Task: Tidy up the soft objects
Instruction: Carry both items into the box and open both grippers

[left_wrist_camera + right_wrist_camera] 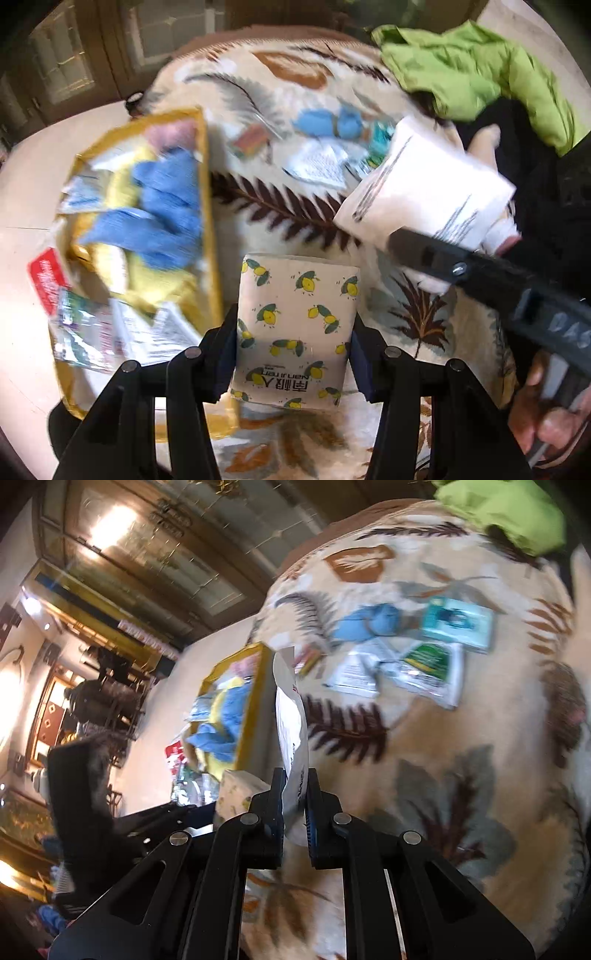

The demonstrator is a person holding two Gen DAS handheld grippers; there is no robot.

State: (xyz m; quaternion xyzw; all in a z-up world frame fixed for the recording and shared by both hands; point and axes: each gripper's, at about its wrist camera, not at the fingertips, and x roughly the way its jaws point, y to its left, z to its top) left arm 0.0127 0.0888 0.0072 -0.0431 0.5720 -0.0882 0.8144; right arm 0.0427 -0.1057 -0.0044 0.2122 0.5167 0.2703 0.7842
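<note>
Currently the left gripper (pixel 293 354) fingers are pinching the lemon-print tissue pack (pixel 295 328) beside the yellow box (pixel 207 206) edge; the right gripper (pixel 295 812) fingers are clamping a white packet (pixel 291 731) above the blanket (pixel 461 738).

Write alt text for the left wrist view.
The left gripper clamps a lemon-print tissue pack above a leaf-patterned blanket. The right gripper holds a white pack alongside; a yellow box of cloths sits left.

A home: leaf-patterned blanket (pixel 443 738), glazed wooden doors (pixel 147 554)
</note>
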